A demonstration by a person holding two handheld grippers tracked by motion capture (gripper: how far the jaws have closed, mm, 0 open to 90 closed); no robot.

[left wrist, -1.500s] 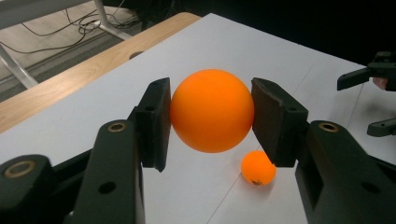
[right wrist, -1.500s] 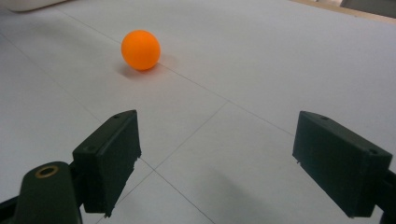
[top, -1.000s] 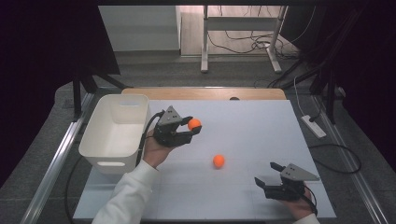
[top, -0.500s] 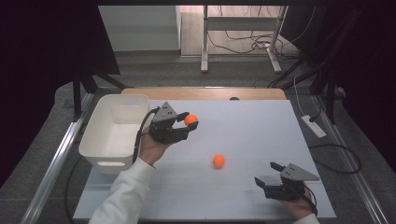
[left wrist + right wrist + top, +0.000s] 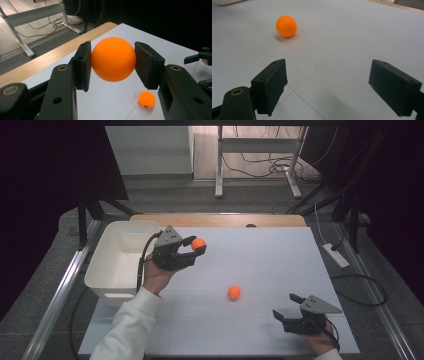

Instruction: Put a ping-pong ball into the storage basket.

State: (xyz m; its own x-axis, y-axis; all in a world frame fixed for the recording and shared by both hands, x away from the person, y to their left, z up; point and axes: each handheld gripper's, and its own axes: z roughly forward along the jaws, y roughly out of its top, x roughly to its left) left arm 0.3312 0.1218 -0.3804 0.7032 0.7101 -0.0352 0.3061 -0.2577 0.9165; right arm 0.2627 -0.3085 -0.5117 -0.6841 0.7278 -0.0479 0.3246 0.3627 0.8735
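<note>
Left gripper (image 5: 194,251) clenched on one orange ball (image 5: 198,243), held just right of the white bin (image 5: 116,265) | right gripper (image 5: 286,310) gapes empty, second ball (image 5: 234,292) well right of bin | we carry over the rim, release low so it won't bounce out.

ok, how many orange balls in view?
2. One ball is clamped in the left gripper beside the white bin; the other ball lies on the table. The bin's inside is partly hidden.

white surface (image 5: 280,255) at frame centre, wooden edge strip (image 5: 220,220) along its far side. grey floor (image 5: 260,202) beyond. white desk frame (image 5: 260,157) and loose cables (image 5: 260,167) upper centre. dark curtains either side.
</note>
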